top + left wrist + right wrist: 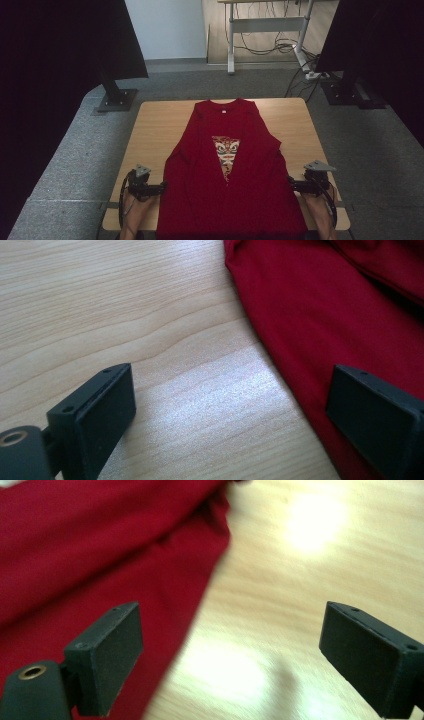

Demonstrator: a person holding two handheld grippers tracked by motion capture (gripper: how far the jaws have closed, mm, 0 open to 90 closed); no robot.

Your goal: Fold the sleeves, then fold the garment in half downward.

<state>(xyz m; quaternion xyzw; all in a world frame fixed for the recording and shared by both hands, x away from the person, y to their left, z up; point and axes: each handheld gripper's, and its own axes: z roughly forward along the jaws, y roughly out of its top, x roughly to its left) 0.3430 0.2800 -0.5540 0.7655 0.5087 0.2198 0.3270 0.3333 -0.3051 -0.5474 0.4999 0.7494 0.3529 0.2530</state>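
While the red long-sleeved shirt (pixel 230 175) lay flat lengthwise on the table (pixel 155 125), the left gripper (pixel 159 187) and right gripper (pixel 294 183) flanked it equally near, both released and empty, fabric edges just inward of each.

We saw a deep red shirt (pixel 235 185) with a triangular print (pixel 226 154) on its chest in white, black and orange. It lay on a pale wood-grain worktop (pixel 155 125). Our two grippers (pixel 161 187) (pixel 292 183) were black, each topped by a grey plate. The carpet (pixel 65 165) was speckled grey.
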